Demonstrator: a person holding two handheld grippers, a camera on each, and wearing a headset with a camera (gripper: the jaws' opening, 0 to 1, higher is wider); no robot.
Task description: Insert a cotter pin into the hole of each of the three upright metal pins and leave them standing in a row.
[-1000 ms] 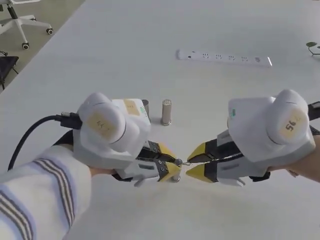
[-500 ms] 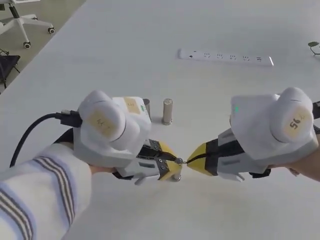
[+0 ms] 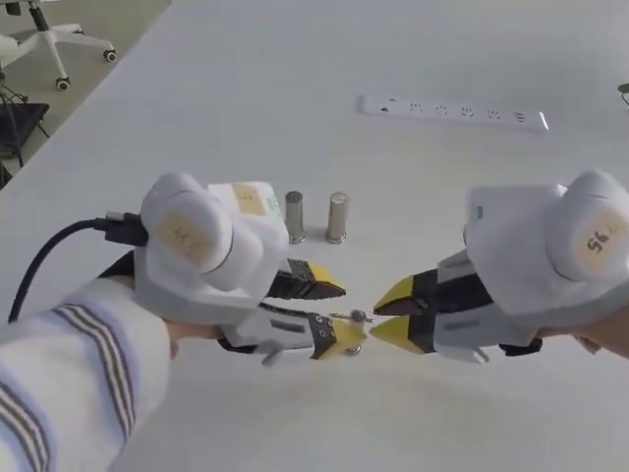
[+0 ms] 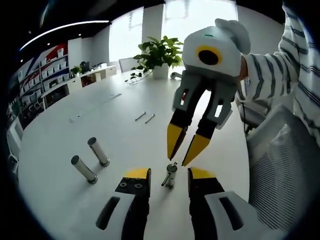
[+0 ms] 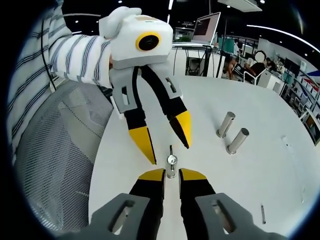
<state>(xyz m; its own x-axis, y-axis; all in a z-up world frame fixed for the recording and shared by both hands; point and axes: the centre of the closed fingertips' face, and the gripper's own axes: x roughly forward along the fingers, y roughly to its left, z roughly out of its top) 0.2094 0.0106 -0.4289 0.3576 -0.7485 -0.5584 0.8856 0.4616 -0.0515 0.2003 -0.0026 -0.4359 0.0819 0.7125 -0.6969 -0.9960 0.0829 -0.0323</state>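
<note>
Cotter pin tiny; whether inserted, cannot tell.

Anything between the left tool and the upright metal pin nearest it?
Nothing visible. The short upright silver metal pin stands between the left tool's open jaws; the right tool faces it from the opposite side, tips at the thin cotter pin.

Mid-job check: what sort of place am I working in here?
Probably an open-plan office or lab: a long white table with a white power strip, a green potted plant, and a computer monitor on desks beyond.
</note>
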